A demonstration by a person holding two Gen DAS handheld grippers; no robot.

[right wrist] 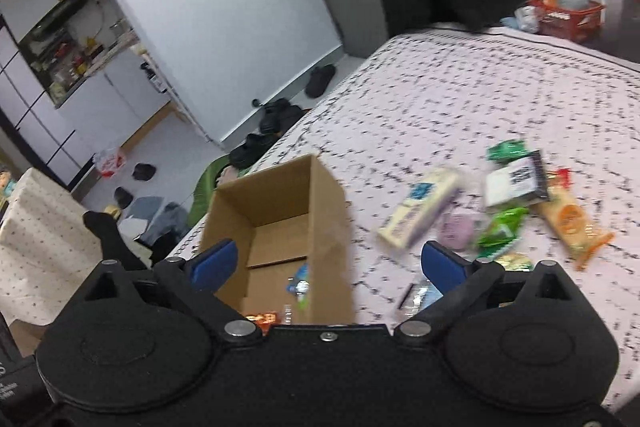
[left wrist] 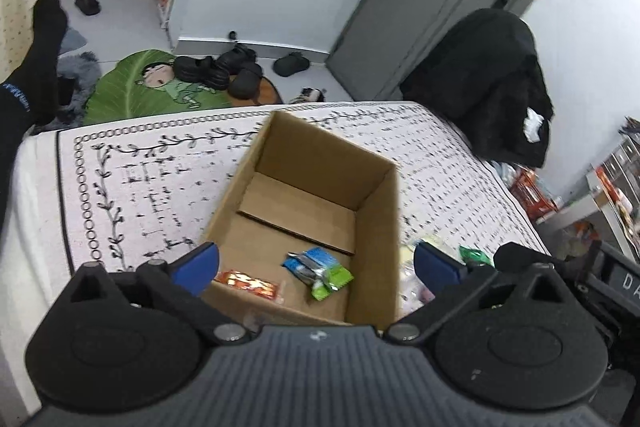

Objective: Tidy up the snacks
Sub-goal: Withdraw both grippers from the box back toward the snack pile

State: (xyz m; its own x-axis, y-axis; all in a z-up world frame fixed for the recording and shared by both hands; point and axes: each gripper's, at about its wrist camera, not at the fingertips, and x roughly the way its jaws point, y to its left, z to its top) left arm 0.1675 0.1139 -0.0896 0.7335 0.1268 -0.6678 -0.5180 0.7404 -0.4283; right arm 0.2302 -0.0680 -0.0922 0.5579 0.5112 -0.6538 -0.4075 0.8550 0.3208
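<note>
Mid-sort, between picks. Left gripper [left wrist: 316, 267] and right gripper [right wrist: 328, 265] both spread wide, holding nothing. Cardboard box [left wrist: 376, 195] on bed, few packets [left wrist: 318, 271] already inside. Loose snack pile [right wrist: 508, 203] right of box. Next: reach right, grab one packet, drop in box.

Both grippers are angled downward right now. Left gripper [left wrist: 316, 261] has its blue pads spread wide with nothing pinched, and the right gripper [right wrist: 330, 263] is the same, wide and empty.
</note>
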